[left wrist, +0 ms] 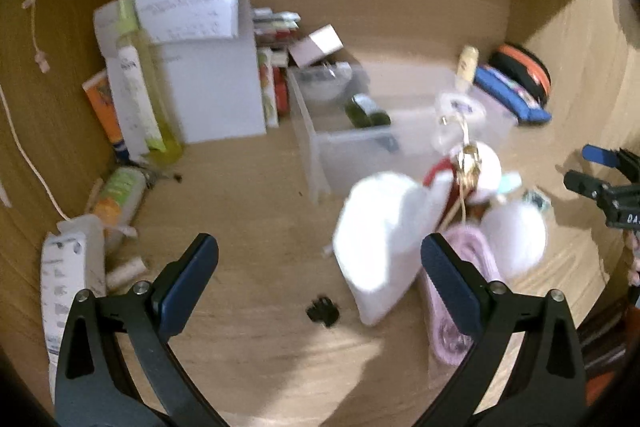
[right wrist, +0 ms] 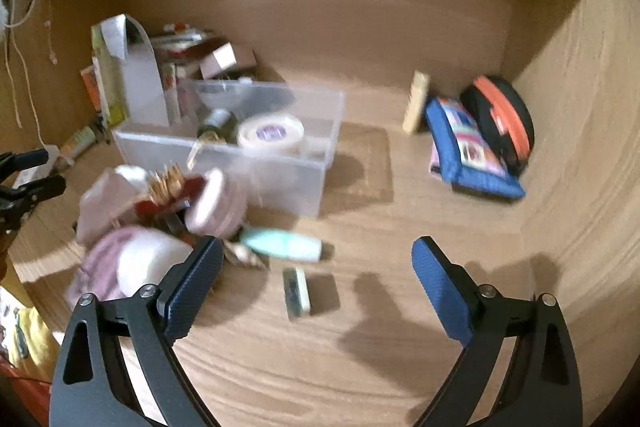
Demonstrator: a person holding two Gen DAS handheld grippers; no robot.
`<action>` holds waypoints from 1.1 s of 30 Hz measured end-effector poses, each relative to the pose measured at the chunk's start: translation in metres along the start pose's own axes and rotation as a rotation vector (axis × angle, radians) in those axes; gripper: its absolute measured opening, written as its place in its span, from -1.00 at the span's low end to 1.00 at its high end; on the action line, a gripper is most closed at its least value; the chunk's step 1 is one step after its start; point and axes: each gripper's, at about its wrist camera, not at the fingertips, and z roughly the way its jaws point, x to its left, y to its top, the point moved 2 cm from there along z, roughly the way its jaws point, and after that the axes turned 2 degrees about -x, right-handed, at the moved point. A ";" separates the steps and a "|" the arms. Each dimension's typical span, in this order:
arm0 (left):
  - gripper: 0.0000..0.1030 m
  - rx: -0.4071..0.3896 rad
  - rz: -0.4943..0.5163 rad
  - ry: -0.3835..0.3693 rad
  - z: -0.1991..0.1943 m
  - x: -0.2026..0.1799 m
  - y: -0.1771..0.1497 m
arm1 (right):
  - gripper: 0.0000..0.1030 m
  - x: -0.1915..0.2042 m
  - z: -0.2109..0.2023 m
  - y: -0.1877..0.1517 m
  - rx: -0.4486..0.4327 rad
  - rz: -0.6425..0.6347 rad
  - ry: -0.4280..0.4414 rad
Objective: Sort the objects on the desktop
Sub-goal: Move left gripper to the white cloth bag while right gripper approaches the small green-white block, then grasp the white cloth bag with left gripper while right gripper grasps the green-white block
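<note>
A clear plastic bin (left wrist: 360, 143) (right wrist: 256, 163) stands on the wooden desk, holding a dark bottle (left wrist: 366, 111) and a white round tub (right wrist: 271, 134). In front of it lies a blurred pile: a white pouch (left wrist: 380, 247), a pink cloth (left wrist: 460, 307) (right wrist: 100, 263), a red item with gold bits (right wrist: 168, 195), a mint tube (right wrist: 284, 245) and a small eraser-like block (right wrist: 297, 293). My left gripper (left wrist: 320, 283) is open above the desk beside the white pouch. My right gripper (right wrist: 318, 287) is open over the small block.
A white box (left wrist: 208, 67), bottles and tubes (left wrist: 136, 95) and books (left wrist: 276, 67) crowd the back left. A blue pouch (right wrist: 468, 151) and an orange-black case (right wrist: 500, 123) lie in the back right corner. A small black object (left wrist: 323, 311) lies on the desk. Wooden walls enclose the space.
</note>
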 end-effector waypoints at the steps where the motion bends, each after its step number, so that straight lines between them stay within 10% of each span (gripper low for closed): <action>1: 0.99 0.011 0.007 -0.001 0.003 -0.003 -0.003 | 0.84 -0.001 0.003 -0.004 0.015 0.002 0.001; 17: 0.99 0.159 -0.006 -0.039 0.059 -0.008 -0.010 | 0.80 -0.003 0.040 -0.029 0.146 0.017 0.041; 33: 0.90 0.140 0.040 -0.106 0.086 -0.025 0.017 | -0.62 0.014 0.057 -0.027 0.184 -0.047 0.122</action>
